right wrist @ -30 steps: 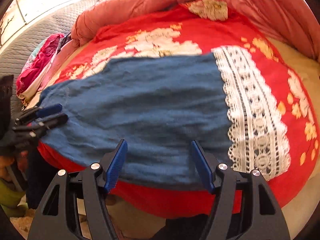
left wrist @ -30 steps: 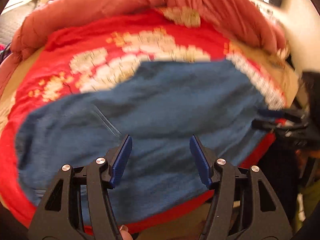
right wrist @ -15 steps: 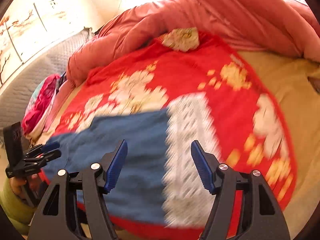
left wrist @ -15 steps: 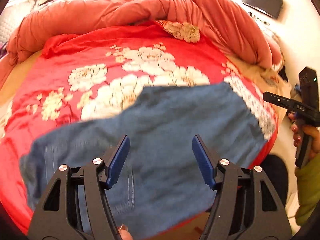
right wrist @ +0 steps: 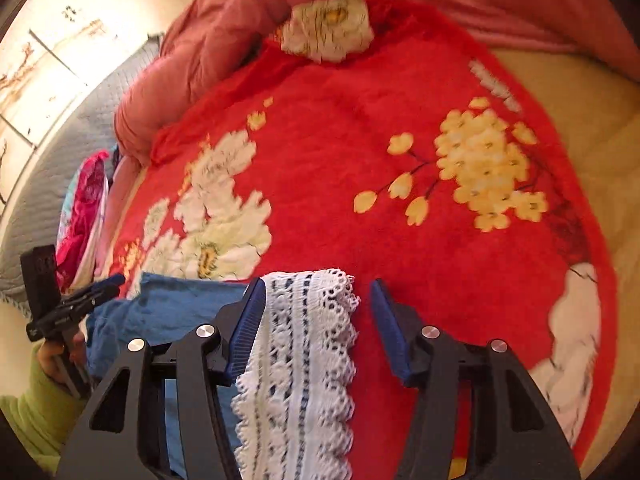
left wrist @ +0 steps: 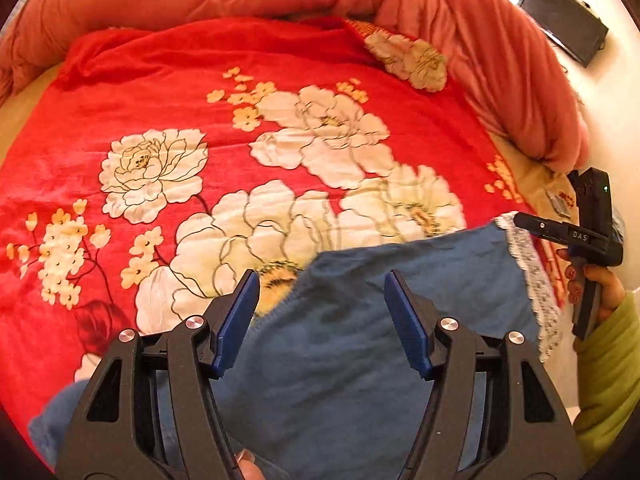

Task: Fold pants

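Blue pants (left wrist: 360,344) with a white lace hem (left wrist: 532,280) lie flat on the red flowered blanket (left wrist: 168,80) at the bed's near edge. My left gripper (left wrist: 320,320) is open and empty, held above the blue cloth. My right gripper (right wrist: 316,328) is open and empty above the lace hem (right wrist: 304,360), with the blue cloth (right wrist: 160,316) to its left. The right gripper also shows in the left wrist view (left wrist: 568,236), at the hem end. The left gripper also shows in the right wrist view (right wrist: 76,304), at the far end of the pants.
A rolled pink quilt (left wrist: 460,12) borders the blanket at the back and right. A heap of pink clothes (right wrist: 84,208) lies at the bed's left side by a grey quilted surface (right wrist: 48,160). A dark box (left wrist: 564,20) sits on the floor.
Both grippers have pulled back and up from the pants, so the cloth sits lower in both views. The right gripper has swung right, over the lace hem. Both stayed open.
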Demonstrator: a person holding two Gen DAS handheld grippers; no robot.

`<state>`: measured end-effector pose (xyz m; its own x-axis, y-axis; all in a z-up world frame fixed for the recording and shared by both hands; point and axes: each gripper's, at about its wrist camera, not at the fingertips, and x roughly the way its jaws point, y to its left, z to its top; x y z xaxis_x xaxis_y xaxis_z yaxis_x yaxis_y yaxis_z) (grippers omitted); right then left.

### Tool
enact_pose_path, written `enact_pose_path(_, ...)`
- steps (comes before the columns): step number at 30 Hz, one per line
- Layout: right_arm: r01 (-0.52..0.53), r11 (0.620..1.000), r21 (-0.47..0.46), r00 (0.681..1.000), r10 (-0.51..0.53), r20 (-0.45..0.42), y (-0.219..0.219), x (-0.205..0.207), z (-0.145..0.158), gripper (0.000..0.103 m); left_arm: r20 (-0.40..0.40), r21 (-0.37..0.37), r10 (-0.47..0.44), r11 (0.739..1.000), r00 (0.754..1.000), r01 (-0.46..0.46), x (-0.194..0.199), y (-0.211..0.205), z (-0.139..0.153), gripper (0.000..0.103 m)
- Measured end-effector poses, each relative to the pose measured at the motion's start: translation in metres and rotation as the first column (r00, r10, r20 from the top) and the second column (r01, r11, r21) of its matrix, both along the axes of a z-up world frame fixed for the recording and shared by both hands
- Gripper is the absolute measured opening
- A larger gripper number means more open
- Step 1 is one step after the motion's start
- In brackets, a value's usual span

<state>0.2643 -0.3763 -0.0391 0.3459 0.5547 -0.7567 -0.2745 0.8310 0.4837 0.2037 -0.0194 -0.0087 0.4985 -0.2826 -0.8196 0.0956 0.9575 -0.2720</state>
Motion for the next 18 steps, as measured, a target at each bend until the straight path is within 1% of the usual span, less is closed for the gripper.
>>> enact_pose_path(1, -0.018, 1.000, -0.008, 1.000, 0.018, -0.004, 0.004, 0.003, -0.003, 0.050, -0.008, 0.004, -0.001, 1.000, 1.000, 0.001, 0.002, 0.001, -0.003, 0.055)
enact_pose_path(3, -0.047, 0.999, -0.016, 0.999, 0.047, -0.013, 0.009, 0.007, -0.009, 0.050, -0.031, -0.001, -0.004, 1.000, 1.000, 0.004, 0.007, 0.003, -0.013, 0.050)
enact_pose_path(6, -0.076, 0.997, -0.016, 0.997, 0.076, -0.012, 0.015, 0.009, -0.016, 0.050, -0.051, -0.007, -0.012, 1.000, 0.999, 0.011, 0.012, 0.003, -0.025, 0.047)
enact_pose_path(8, -0.083, 0.996, -0.013, 0.997, 0.083, -0.005, 0.015, 0.008, -0.016, 0.047, -0.055, -0.010, -0.027, 1.000, 0.998, 0.026, 0.016, 0.000, -0.031, 0.047)
enact_pose_path(9, -0.085, 0.996, -0.006, 0.996, 0.085, -0.003, 0.015, 0.007, -0.017, 0.041, -0.065, -0.014, -0.037, 0.999, 0.997, 0.036, 0.020, -0.002, -0.035, 0.047)
enact_pose_path(10, -0.083, 0.996, -0.011, 0.997, 0.083, 0.005, 0.015, 0.005, -0.016, 0.036, -0.066, -0.014, -0.043, 0.999, 0.997, 0.042, 0.022, -0.003, -0.039, 0.048)
enact_pose_path(11, -0.081, 0.996, -0.023, 0.996, 0.081, 0.022, 0.015, 0.001, -0.015, 0.034, -0.061, -0.014, -0.049, 0.999, 0.997, 0.048, 0.024, -0.005, -0.042, 0.049)
enact_pose_path(12, -0.094, 0.995, -0.030, 0.994, 0.095, 0.045, 0.018, -0.006, -0.012, 0.028, -0.059, -0.016, -0.059, 0.998, 0.997, 0.058, 0.026, -0.007, -0.044, 0.054)
enact_pose_path(13, -0.105, 0.994, -0.030, 0.993, 0.107, 0.058, 0.021, -0.010, -0.011, 0.025, -0.057, -0.022, -0.066, 0.998, 0.996, 0.065, 0.027, -0.009, -0.044, 0.055)
enact_pose_path(15, -0.122, 0.992, -0.038, 0.988, 0.125, 0.089, 0.025, -0.021, -0.008, 0.023, -0.052, -0.033, -0.076, 0.997, 0.996, 0.074, 0.027, -0.012, -0.044, 0.055)
enact_pose_path(16, -0.130, 0.991, -0.044, 0.984, 0.134, 0.116, 0.026, -0.027, -0.004, 0.021, -0.049, -0.035, -0.077, 0.997, 0.996, 0.076, 0.026, -0.014, -0.043, 0.053)
enact_pose_path(17, -0.135, 0.990, -0.044, 0.980, 0.140, 0.141, 0.027, -0.033, 0.000, 0.021, -0.048, -0.038, -0.078, 0.996, 0.996, 0.076, 0.025, -0.015, -0.043, 0.036)
enact_pose_path(18, -0.136, 0.990, -0.041, 0.977, 0.141, 0.158, 0.028, -0.036, 0.003, 0.021, -0.045, -0.048, -0.081, 0.996, 0.996, 0.078, 0.023, -0.016, -0.041, 0.015)
